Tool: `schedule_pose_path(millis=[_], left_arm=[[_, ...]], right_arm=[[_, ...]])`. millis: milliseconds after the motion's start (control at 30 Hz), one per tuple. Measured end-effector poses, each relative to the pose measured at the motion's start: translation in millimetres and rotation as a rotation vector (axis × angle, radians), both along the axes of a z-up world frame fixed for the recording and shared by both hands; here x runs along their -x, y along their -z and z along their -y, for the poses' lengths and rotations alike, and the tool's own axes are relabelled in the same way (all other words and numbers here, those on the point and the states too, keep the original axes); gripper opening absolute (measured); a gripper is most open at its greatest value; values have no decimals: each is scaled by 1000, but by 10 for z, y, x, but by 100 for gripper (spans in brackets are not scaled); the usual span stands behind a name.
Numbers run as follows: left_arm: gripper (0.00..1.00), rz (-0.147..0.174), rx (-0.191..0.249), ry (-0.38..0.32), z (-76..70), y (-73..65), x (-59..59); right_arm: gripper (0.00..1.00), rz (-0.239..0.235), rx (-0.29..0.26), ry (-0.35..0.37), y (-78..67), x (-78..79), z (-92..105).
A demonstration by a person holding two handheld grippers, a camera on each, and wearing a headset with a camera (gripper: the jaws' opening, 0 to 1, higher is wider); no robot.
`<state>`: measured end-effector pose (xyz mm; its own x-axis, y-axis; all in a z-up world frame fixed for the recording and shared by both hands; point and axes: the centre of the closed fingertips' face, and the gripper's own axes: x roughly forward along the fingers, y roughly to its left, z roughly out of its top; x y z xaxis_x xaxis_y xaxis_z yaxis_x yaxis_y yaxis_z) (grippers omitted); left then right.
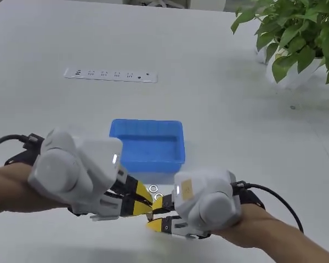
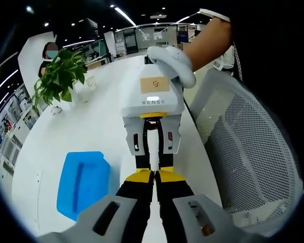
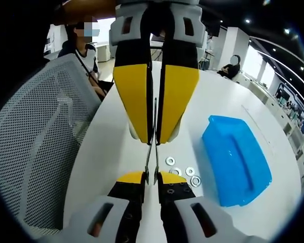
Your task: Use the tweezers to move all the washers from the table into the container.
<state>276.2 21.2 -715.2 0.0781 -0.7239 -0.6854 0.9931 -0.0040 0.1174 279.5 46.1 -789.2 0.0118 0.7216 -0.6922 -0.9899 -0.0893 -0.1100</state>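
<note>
The blue container [image 1: 148,125] sat mid-table with bare white table [image 1: 225,109] open on every side of it. A power strip [image 1: 109,75] lay well beyond the container, and a potted plant [image 1: 296,38] stood well off past its far right corner. On the near side of the container the table ran to its edge, where a mesh chair [image 3: 35,142] stood close.

The washers [image 1: 154,190] lay loose on the table just in front of the container's near wall, apart from it; the right gripper view showed four of them [image 3: 182,171] in a small cluster beside the container [image 3: 238,162].

The two grippers met tip to tip just nearer than the washers. The left gripper [image 1: 145,198] had its yellow pads [image 3: 134,96] drawn almost together with the tweezers [image 3: 152,157] pinched between them. The right gripper [image 3: 152,177] faced it with its jaws likewise brought in on the lower end of the same tweezers. The thin metal strip ran straight from one pair of jaws to the other, above the table and clear of the washers.
</note>
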Motion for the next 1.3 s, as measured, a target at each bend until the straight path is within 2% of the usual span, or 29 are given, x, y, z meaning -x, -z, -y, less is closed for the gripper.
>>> schedule_pose_path(millis=[633,967,1300], left_arm=[[6,14,-11,12,8,-11,-162],[6,11,-17,18,26,16,-211],[6,0,-3,15,67,13,-255]], right_arm=[[12,11,-3,24,1,-171,15],[12,6,3,27,45,-215,26],[12,-11,2,35,70,-230,31]])
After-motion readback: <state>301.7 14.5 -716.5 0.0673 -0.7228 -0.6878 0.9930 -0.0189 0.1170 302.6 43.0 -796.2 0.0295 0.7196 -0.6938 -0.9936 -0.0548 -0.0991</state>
